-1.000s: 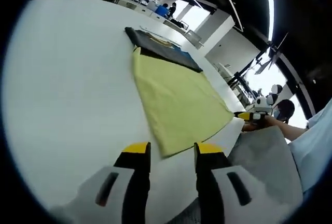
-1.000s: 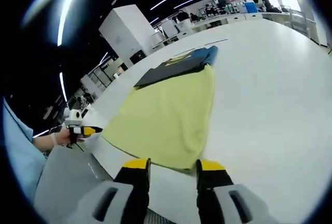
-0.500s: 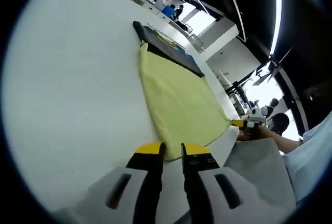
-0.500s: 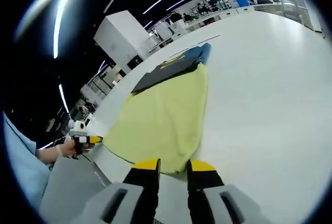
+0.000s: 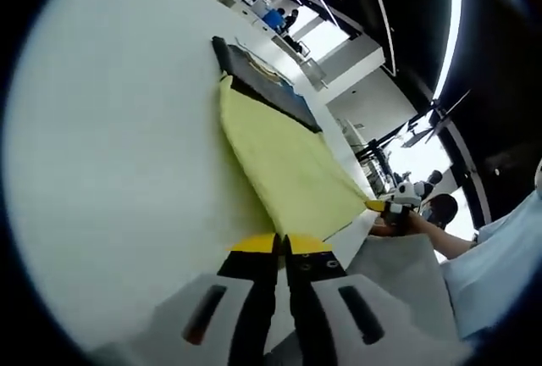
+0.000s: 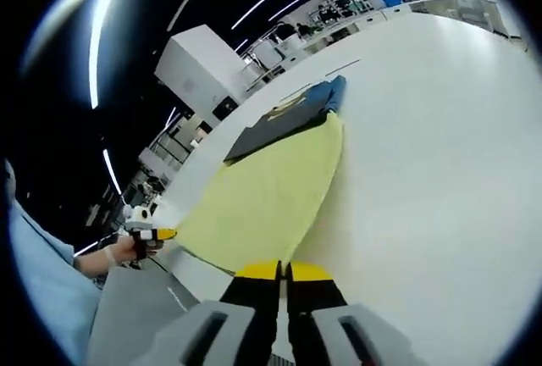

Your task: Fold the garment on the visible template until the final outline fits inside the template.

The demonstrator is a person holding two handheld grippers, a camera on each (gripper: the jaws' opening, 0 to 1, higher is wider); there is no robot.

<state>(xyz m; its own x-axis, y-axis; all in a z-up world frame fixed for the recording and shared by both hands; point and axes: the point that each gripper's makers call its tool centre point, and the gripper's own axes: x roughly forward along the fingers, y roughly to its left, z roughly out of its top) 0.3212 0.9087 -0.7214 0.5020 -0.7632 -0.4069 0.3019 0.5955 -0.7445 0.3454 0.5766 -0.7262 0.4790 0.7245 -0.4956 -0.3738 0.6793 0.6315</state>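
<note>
The left gripper's [image 5: 279, 246] fingers are clenched on one near corner of the yellow garment [image 5: 284, 158], and the right gripper's [image 6: 284, 271] fingers are clenched on the other. The garment spreads away over the white surface [image 5: 110, 129], its far edge touching a dark template [image 5: 262, 78].

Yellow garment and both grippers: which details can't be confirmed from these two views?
- Left gripper view: the left gripper has its jaws together at the yellow garment's near corner; the tips hide the cloth between them.
- Right gripper view: likewise for the right gripper.
- Both views: the dark template lies partly under the garment, so its outline is hidden.
- Far-end blue item: too small to identify.
</note>
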